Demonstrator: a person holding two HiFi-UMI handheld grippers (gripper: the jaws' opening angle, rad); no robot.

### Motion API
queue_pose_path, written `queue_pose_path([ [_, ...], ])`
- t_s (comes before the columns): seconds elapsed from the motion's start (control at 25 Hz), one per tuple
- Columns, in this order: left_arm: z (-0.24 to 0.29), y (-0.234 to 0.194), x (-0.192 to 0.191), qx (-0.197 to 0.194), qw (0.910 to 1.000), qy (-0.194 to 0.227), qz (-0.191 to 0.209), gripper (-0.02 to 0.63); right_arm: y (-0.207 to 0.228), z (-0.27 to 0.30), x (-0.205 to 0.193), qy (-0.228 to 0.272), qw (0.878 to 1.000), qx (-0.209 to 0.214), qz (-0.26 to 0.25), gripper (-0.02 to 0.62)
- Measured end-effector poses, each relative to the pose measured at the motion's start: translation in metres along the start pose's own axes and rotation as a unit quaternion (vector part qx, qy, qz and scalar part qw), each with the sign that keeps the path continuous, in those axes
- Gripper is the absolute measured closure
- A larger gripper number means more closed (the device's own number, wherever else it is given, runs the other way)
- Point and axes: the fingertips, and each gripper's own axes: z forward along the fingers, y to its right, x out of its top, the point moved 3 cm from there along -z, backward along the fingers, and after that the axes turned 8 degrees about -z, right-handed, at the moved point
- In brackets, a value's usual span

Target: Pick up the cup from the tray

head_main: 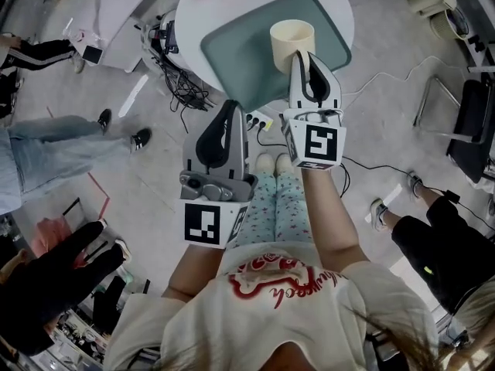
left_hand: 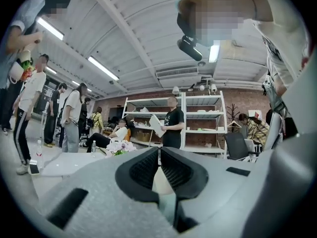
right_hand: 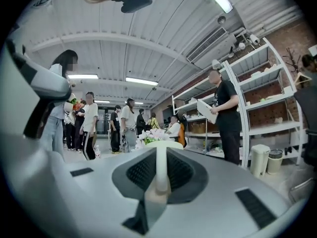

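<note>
The right gripper (head_main: 303, 56) is squeezed tight on the cup (head_main: 291, 37), with the cup's thin wall between its jaws. The cup is upright, right at the gripper's tips, with the green tray (head_main: 232, 60) under it. The left gripper (head_main: 232, 108) is pinched closed with nothing in it. It is beside the right one, near the tray's edge.

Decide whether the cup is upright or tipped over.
Upright: in the head view the cup shows its round open mouth facing up.
</note>
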Motion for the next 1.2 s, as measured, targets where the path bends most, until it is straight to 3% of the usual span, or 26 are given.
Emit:
queue_pose_path([
  [0.44, 0.015, 0.009, 0.044, -0.010, 0.9997, 0.022, 0.010, 0.580, 0.012, -0.021, 0.097, 0.077, 0.997, -0.010, -0.003, 0.546],
  [0.72, 0.020, 0.017, 0.076, -0.023, 0.9990, 0.034, 0.018, 0.580, 0.010, -0.057, 0.173, 0.117, 0.993, 0.005, -0.007, 0.546],
  [1.2, 0.014, 0.047, 0.104, -0.051, 0.9969, 0.051, 0.032, 0.580, 0.013, -0.101, 0.215, 0.154, 0.988, 0.011, 0.002, 0.546],
])
